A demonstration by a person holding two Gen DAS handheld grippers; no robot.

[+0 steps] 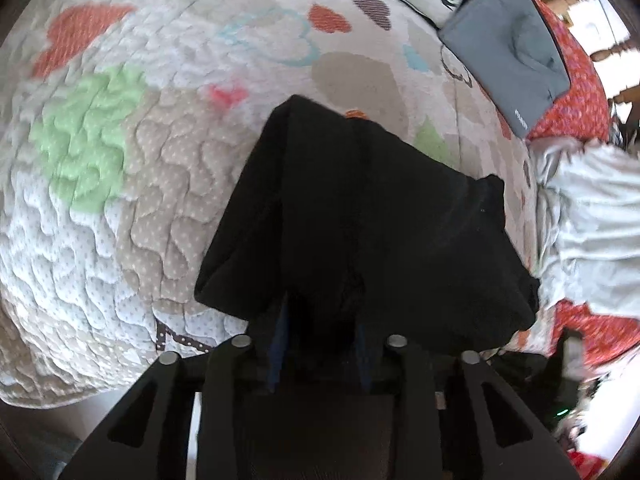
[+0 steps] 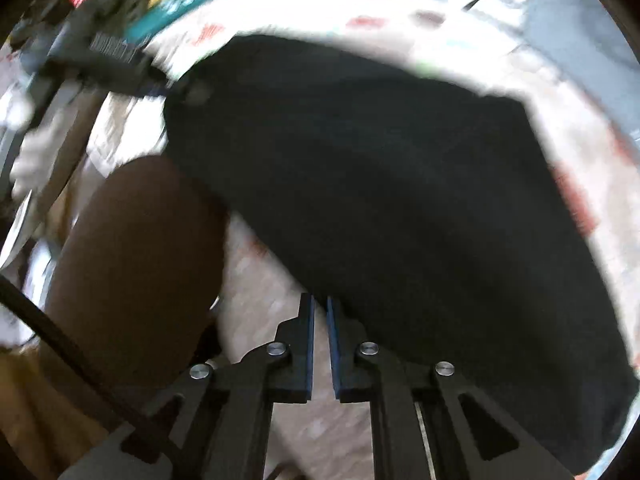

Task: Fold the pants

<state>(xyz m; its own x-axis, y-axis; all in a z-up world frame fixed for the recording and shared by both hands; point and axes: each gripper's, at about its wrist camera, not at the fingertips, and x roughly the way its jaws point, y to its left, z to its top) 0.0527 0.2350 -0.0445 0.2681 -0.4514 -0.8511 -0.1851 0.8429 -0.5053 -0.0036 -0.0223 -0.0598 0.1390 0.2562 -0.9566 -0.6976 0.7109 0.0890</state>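
Item: black pants [image 1: 360,216], folded, on the quilted bed [image 1: 100,200]. Soft, limp, light, likely to sag; best taken at a folded edge. Left tool [image 1: 320,312]: partly open, cloth between the pads, grip uncertain. Right tool [image 2: 320,312]: nearly closed, empty, pants just beside.

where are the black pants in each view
Left wrist: black pants fill the centre, their near edge between the left gripper fingers.
Right wrist: they spread across the centre and right, beyond the right gripper.
Shared landmark: the heart-print quilt underneath.
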